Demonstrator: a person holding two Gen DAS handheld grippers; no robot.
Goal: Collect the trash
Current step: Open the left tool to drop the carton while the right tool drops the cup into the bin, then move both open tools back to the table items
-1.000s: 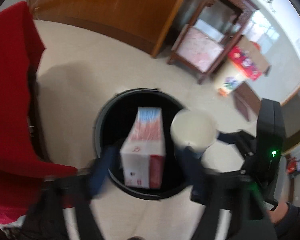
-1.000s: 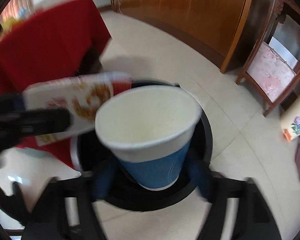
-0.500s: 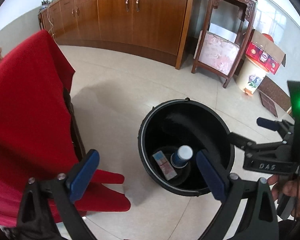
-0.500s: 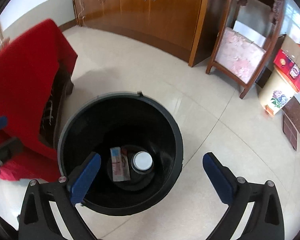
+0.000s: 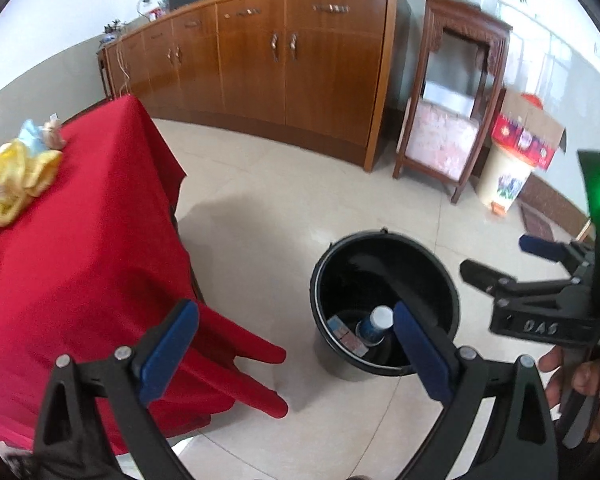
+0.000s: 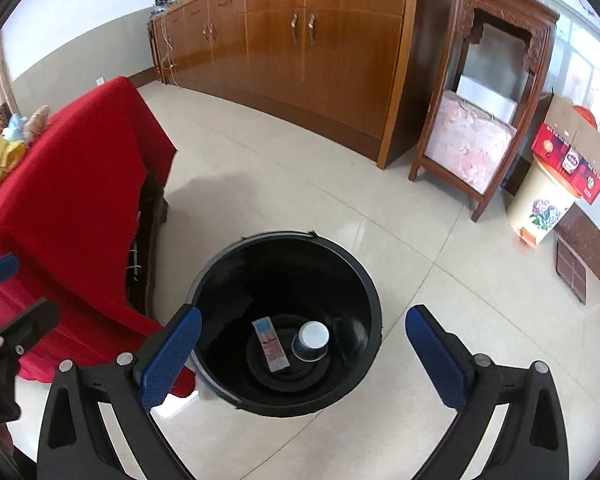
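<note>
now both grippers, left [image 5: 294, 354] and right [image 6: 302, 354], gape empty above the bin's rim [image 6: 370, 280].

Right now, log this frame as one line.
left gripper: open, empty | right gripper: open, empty | carton and cup: in black bin

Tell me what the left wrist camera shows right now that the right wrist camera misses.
Only the left wrist view shows the right claw from the side, open, with the person's hand on it. Only the right wrist view shows the bin's whole floor, with the cup and the flat packet lying apart. Both show the black bin, the red tablecloth, the wooden cabinets, and both claws empty.
</note>
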